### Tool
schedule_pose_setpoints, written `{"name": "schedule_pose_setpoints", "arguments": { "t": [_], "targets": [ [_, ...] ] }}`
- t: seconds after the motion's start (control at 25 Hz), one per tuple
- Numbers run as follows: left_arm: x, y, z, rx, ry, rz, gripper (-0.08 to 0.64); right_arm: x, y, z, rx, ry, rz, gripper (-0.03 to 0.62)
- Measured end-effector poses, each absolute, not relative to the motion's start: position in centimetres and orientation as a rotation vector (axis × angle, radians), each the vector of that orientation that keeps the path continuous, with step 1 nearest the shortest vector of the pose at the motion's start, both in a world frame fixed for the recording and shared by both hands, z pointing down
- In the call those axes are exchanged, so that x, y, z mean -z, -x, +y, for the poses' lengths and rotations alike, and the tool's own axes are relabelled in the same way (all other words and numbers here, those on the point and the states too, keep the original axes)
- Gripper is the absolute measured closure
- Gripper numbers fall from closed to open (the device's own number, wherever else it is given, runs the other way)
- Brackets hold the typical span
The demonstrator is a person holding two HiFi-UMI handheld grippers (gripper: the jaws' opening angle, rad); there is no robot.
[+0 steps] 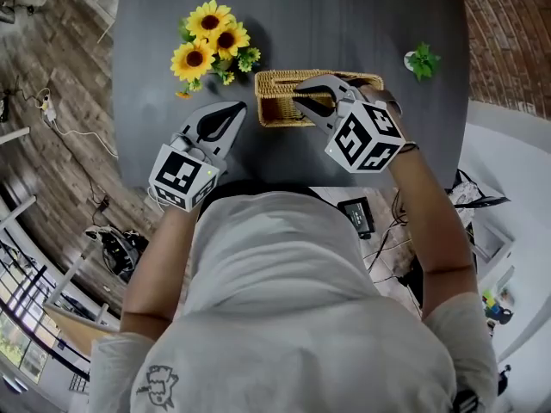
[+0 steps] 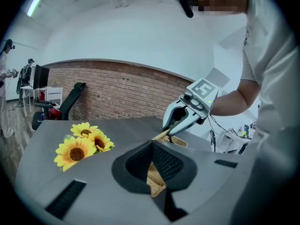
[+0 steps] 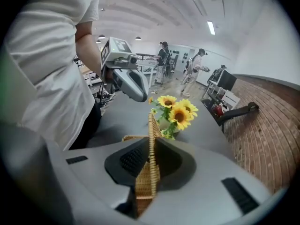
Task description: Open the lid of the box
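Head view: both my grippers are over the dark counter (image 1: 344,24), and the box (image 1: 275,110) stands on it between them, near the front edge.
Box: woven and rectangular, with the long side lying across my view. The open top shows on the left part, under the right gripper.
Left gripper (image 1: 239,107): the jaws are closed against each other at the front and nothing is pinched. It hovers just beside the left end of the box, and I cannot tell if it touches the weave. In the left gripper view a bit of the box shows through the slot behind the closed front.
Right gripper (image 1: 303,95): it is above the box, pointing steeply down, and clenched on the edge of the lid.
Lid (image 3: 149,172): in the right gripper view it stands on its edge between my jaws, a thin woven panel that runs away from the camera. In the left gripper view it slants up from the box into those jaws, so that side is raised off the box.
Sunflowers (image 1: 209,40): three yellow heads on the counter, behind the left end of the box and apart from it.
Plant (image 1: 422,60): small and green, near the right edge of the counter, well apart from the box.
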State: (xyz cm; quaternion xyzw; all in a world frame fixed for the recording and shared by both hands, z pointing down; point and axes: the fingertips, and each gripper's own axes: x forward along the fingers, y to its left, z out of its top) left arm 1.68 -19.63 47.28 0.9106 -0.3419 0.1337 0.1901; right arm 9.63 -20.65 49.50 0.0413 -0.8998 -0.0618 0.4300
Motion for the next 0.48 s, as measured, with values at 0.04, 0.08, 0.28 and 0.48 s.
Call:
{"name": "schedule_pose_setpoints", "arguments": {
  "t": [0.04, 0.08, 0.28, 0.48],
  "targets": [
    [-47.2, -1.6, -19.8, -0.376, -2.559, -0.962, 0.549, -49.2, -9.6, -21.4, 0.161, -0.11, -2.245, 0.548],
    [-47.2, -1.5, -20.0, -0.375, -2.557, -0.963, 0.549, -48.9, -9.5, -22.2, 0.165, -0.117, -2.245, 0.548],
    [-47.3, -0.6, -20.5, -0.369, -2.534, -0.972, 0.549, -48.0, -8.9, -26.3, 0.19, -0.149, -2.246, 0.548],
    [-47.8, -0.3, -21.3, -0.373, -2.52, -0.978, 0.549, -48.5, -8.7, -30.2, 0.215, -0.181, -2.225, 0.543]
  ]
}}
